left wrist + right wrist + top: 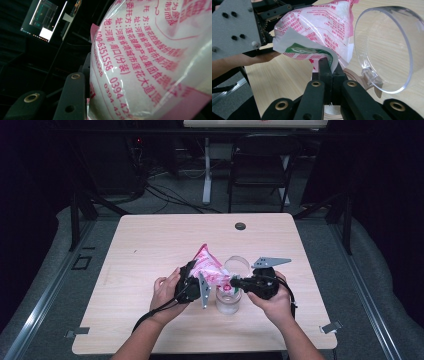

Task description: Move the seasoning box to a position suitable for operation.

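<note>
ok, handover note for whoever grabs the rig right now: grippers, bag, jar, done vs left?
Left gripper: clamped on the body of the pink-and-white bag, holding it tilted above the table.
Right gripper: shut on the bag's lower corner, right over the jar.
Glass jar: stands upright below the bag, its clear hinged lid swung open.
Done: lid open, bag lifted and gripped at both ends.
Left: whether the corner is torn open can't be told; likely open it, pour the white contents into the jar, set the bag down and close the lid.
</note>
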